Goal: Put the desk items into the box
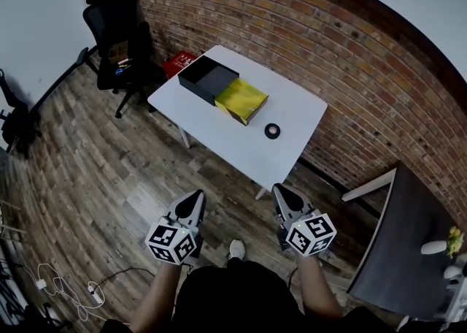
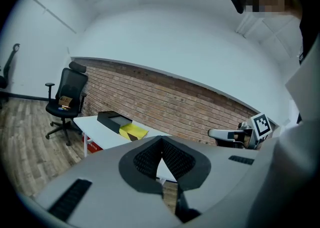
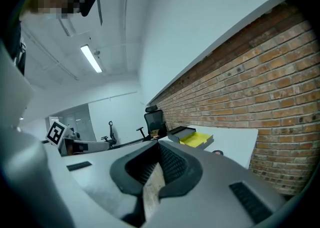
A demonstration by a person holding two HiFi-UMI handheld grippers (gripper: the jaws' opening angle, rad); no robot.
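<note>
On the white desk [image 1: 292, 105] lies an open black box [image 1: 208, 78]. A flat yellow item [image 1: 242, 100] rests against its right end, and a small black tape roll [image 1: 272, 131] lies nearer the desk's front edge. My left gripper [image 1: 195, 200] and right gripper [image 1: 281, 194] hang side by side over the floor, short of the desk, both shut and empty. The left gripper view shows its jaws [image 2: 161, 142] meeting, with the box [image 2: 114, 120] and yellow item [image 2: 133, 132] far ahead. In the right gripper view the jaws [image 3: 159, 146] are also together, and the yellow item [image 3: 196, 139] is beyond them.
A black office chair [image 1: 115, 32] stands at the desk's left end, with a red crate [image 1: 179, 63] by it on the floor. A brick wall [image 1: 328, 39] runs behind the desk. A dark table [image 1: 408, 244] is at the right, and cables [image 1: 66, 284] lie on the wooden floor.
</note>
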